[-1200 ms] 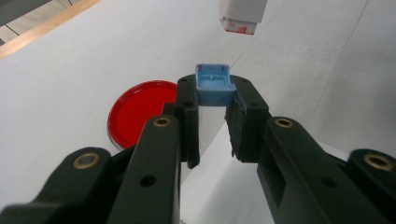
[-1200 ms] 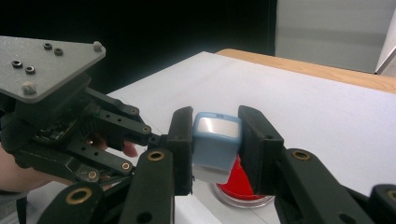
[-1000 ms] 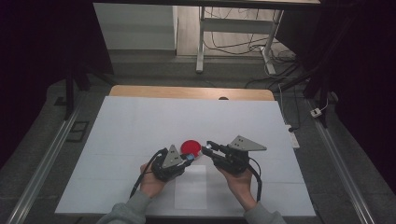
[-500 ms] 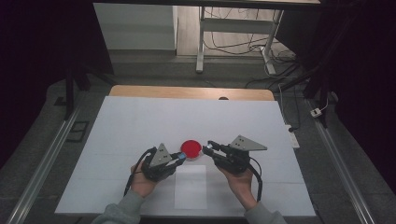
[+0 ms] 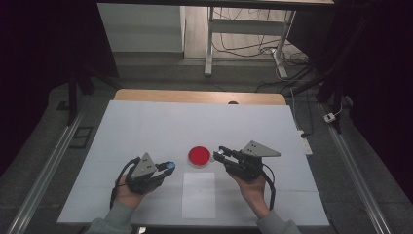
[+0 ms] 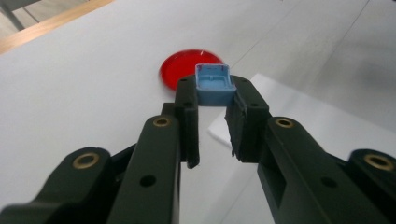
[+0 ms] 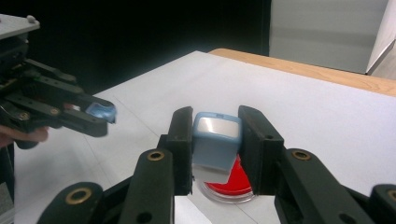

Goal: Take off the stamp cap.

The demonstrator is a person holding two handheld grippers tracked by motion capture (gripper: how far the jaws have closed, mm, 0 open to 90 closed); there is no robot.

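A round red dish (image 5: 199, 156) lies on the white table top (image 5: 146, 126) between my two grippers. My left gripper (image 5: 168, 166) sits to the dish's left, shut on a small blue cap (image 6: 214, 85) whose hollow side faces the camera; the dish (image 6: 187, 65) is just beyond it. To the right of the dish my right gripper (image 5: 220, 153) is shut on a blue box with a pale top (image 7: 215, 140), held just over the dish's (image 7: 231, 184) near rim. In the right gripper view the left gripper (image 7: 100, 114) shows at the left with its blue piece.
A white paper sheet (image 5: 198, 194) lies flat near the front edge between the hands. A wooden strip (image 5: 195, 96) borders the table's far side. Metal rails run along both sides, and a desk frame with cables stands beyond.
My left gripper has drawn away to the left from the red dish and the right gripper, carrying the blue cap. The right gripper has stayed put.
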